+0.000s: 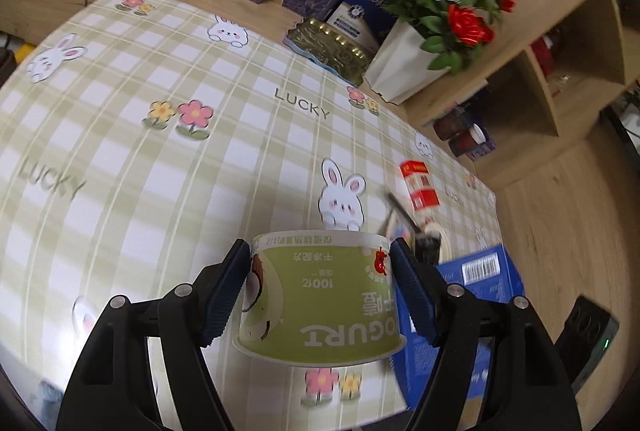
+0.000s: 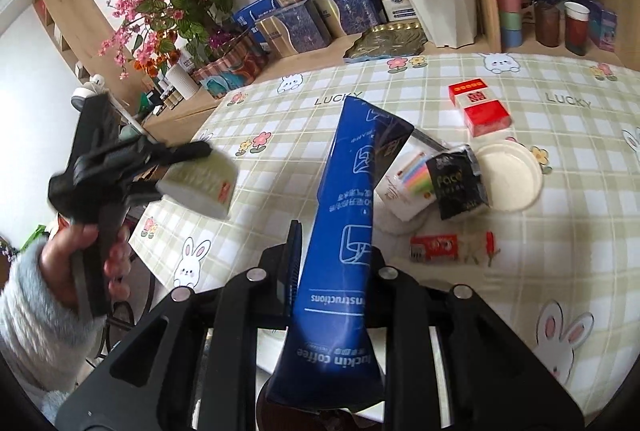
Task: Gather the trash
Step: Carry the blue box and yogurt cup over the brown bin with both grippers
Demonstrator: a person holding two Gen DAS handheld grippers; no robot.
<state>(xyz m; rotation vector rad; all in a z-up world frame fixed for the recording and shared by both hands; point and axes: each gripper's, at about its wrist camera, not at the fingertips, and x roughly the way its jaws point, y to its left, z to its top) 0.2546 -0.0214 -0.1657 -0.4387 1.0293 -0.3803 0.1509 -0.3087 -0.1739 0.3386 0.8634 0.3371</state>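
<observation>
My left gripper point(image 1: 320, 287) is shut on a green yogurt cup point(image 1: 320, 307), held upside down above the checked tablecloth point(image 1: 160, 151). In the right wrist view the left gripper point(image 2: 168, 171) holds the cup point(image 2: 200, 183) at the left, off the table. My right gripper point(image 2: 332, 263) is shut on the rim of a blue luckin coffee paper bag point(image 2: 348, 211), whose open mouth points away from me. The bag also shows at the lower right of the left wrist view point(image 1: 472, 283).
On the cloth lie a red cigarette pack point(image 2: 480, 111), a white paper bowl point(image 2: 512, 175), a black tissue pack point(image 2: 456, 179), a white wrapper point(image 2: 404, 187) and a small red wrapper point(image 2: 436, 247). A gold tray point(image 2: 384, 39), boxes and a rose pot point(image 2: 444, 7) stand behind.
</observation>
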